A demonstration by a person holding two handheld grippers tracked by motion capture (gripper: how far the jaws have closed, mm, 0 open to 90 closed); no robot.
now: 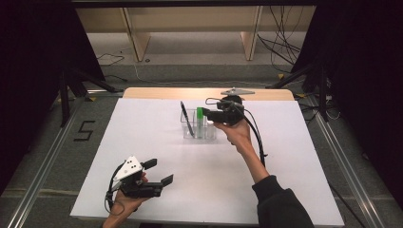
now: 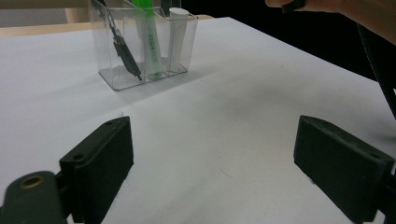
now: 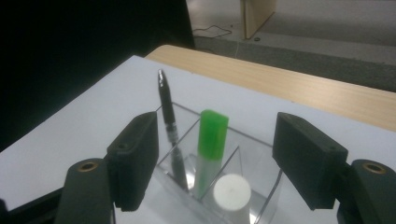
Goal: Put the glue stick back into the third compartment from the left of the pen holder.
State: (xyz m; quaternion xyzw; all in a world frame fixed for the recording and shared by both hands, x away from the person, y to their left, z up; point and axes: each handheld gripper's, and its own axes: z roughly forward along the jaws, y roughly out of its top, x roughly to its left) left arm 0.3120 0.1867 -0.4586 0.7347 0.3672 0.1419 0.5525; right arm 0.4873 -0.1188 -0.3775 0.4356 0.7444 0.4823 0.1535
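Holder (image 1: 199, 124): clear, far middle of table (image 1: 142, 142); holds pen (image 3: 167, 112), green marker (image 3: 212, 135), white tube (image 3: 232, 192).
Right gripper (image 3: 217, 158): above holder, jaws spread, nothing between.
Left gripper (image 2: 212, 161): near edge, jaws spread, empty.
Risk: a jaw may catch the leaning pen and tip the light holder.

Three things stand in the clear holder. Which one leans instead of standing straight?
The black pen in the end compartment of the clear holder: it tilts outward, while the green highlighter and the white-capped tube stand upright.
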